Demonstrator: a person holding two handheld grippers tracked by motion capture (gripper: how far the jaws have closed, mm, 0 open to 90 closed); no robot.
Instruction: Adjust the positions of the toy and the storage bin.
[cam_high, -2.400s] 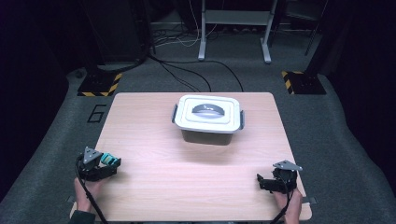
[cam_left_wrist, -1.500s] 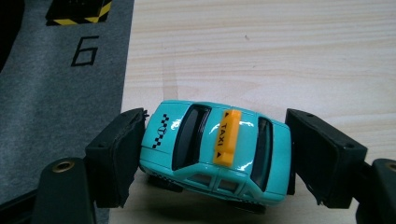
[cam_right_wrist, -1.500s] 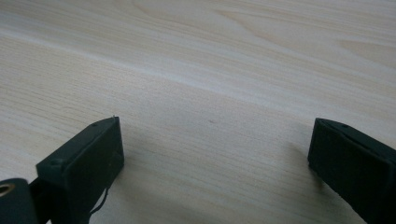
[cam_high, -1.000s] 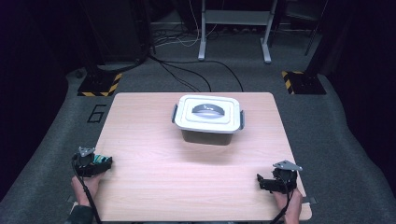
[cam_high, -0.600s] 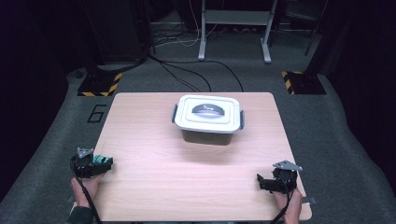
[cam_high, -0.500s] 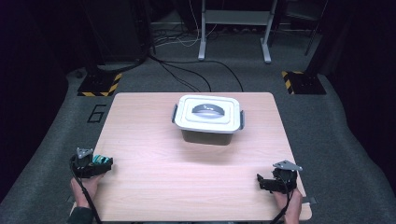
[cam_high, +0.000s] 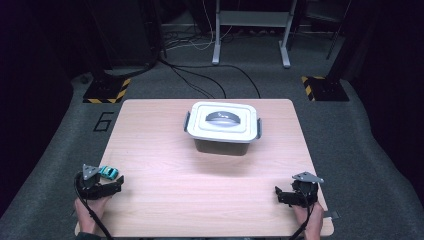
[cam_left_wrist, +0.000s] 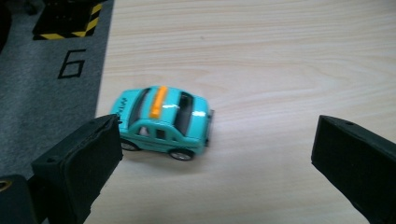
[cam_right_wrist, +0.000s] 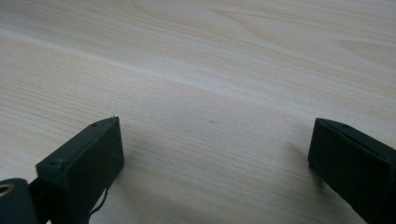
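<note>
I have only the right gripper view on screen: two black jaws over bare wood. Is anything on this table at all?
Observer: Yes. A lidded grey box sits at the far middle of the table.
Operator: Anything near the other claw?
Observer: A teal toy car with an orange roof stripe stands on its wheels by the table's left edge.
Operator: Is it gripped?
Observer: No. The left claw is open, the car close by one jaw.
</note>
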